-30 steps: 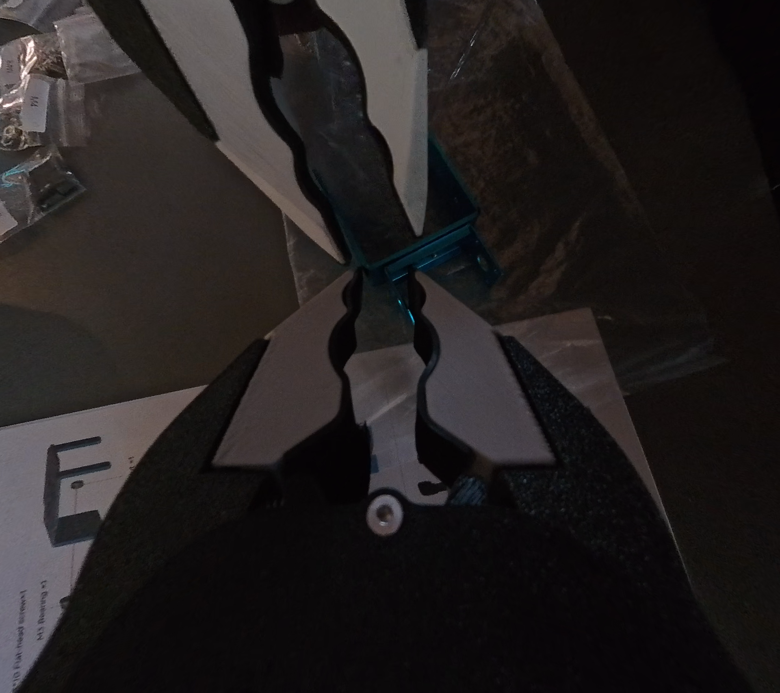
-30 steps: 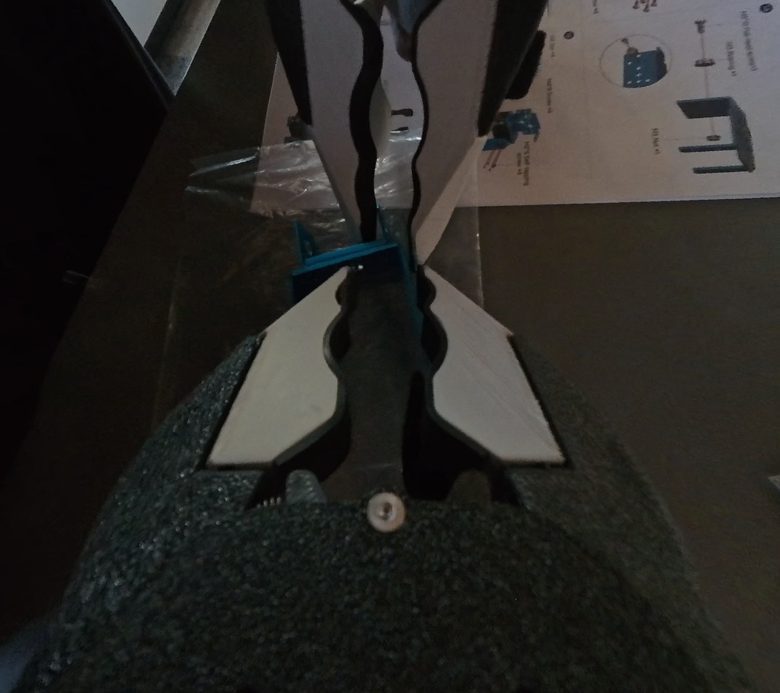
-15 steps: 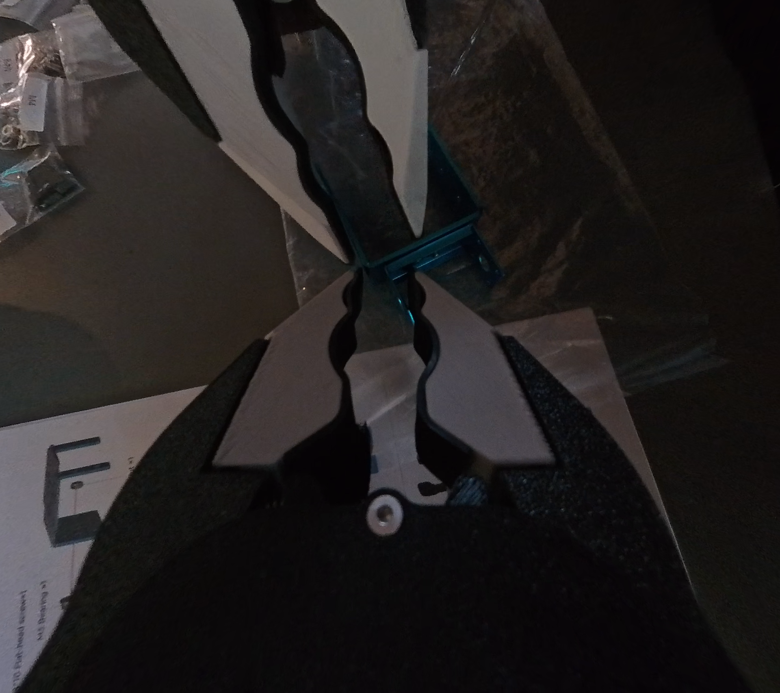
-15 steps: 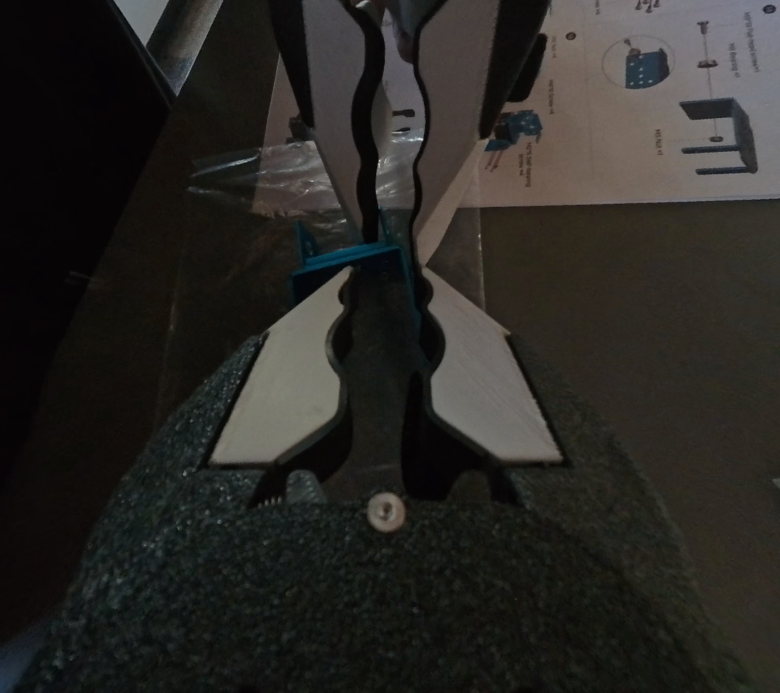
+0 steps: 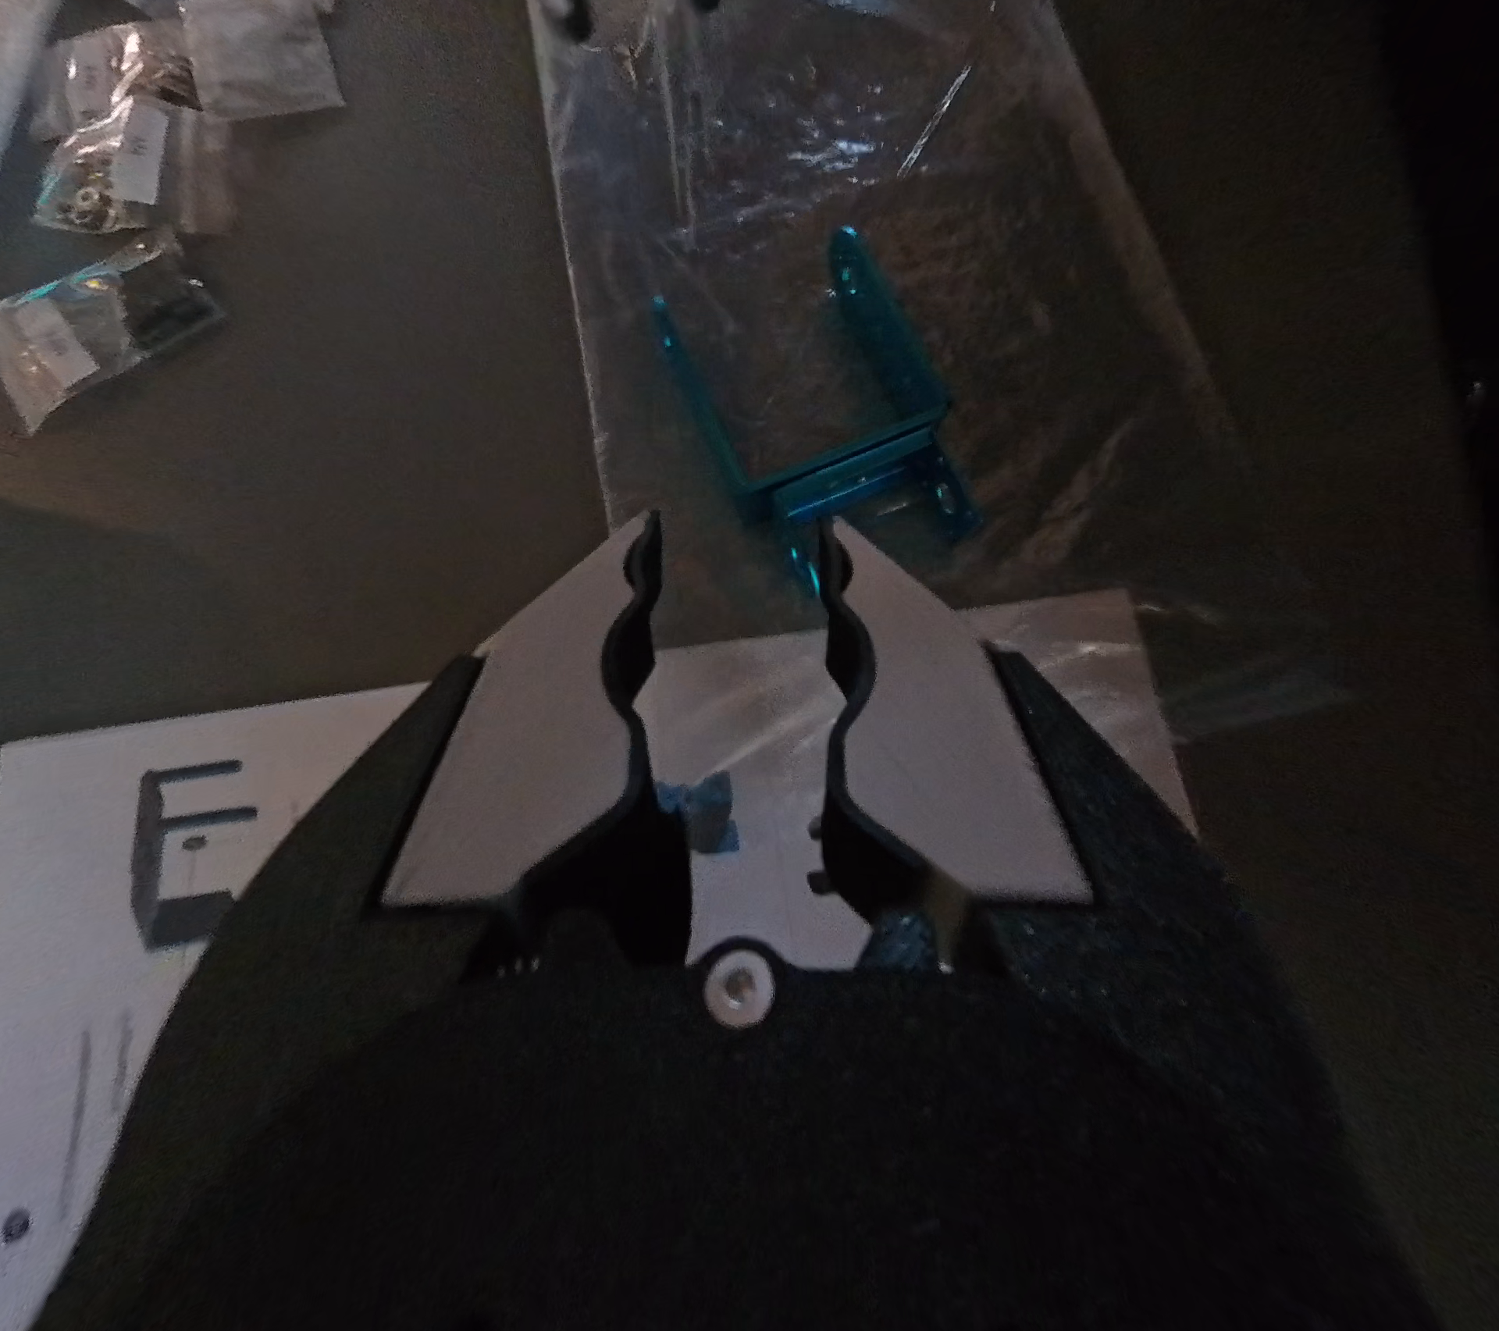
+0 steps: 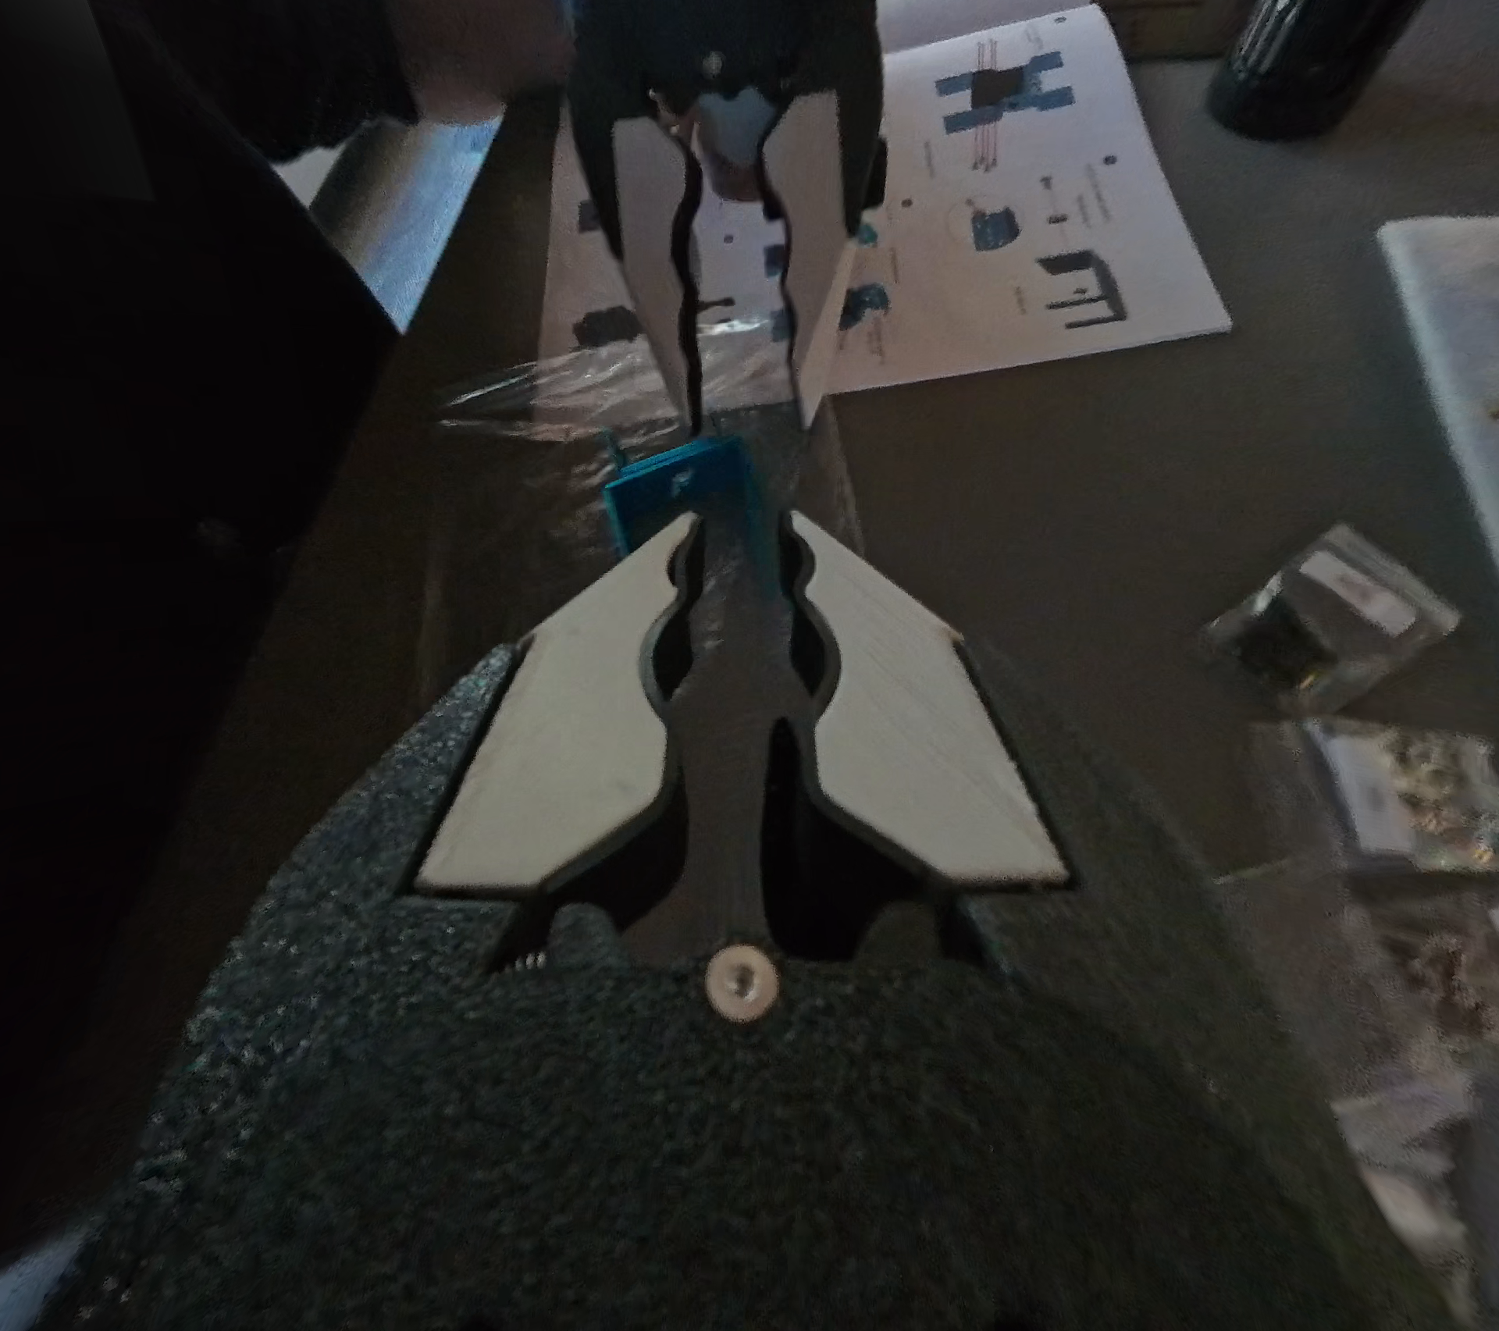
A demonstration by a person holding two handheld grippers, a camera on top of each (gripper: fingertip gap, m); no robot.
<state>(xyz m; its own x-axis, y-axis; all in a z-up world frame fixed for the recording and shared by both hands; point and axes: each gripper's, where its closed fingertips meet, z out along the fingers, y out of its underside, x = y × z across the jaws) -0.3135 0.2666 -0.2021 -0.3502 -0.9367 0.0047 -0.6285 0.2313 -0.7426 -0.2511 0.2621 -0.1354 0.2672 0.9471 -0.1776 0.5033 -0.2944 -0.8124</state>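
1. The dim brown tabletop (image 5: 365,481) carries an open printed booklet (image 6: 1054,173) (diagrams, text blurred) and small parts bags (image 5: 122,156).
2. A blue bracket (image 5: 843,432) lies on clear plastic wrap (image 5: 933,156).
3. The left gripper (image 5: 738,534) has its jaws spread just beside the bracket.
4. The right gripper (image 6: 742,521) jaws are also spread, holding nothing.

Both the left gripper (image 5: 734,534) and the right gripper (image 6: 742,517) have pulled back from the blue bracket (image 5: 843,400), jaws parted, leaving it on the clear plastic bag (image 5: 933,156).

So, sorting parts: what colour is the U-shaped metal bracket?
Teal-blue U-shaped metal bracket; left wrist view shows it best.
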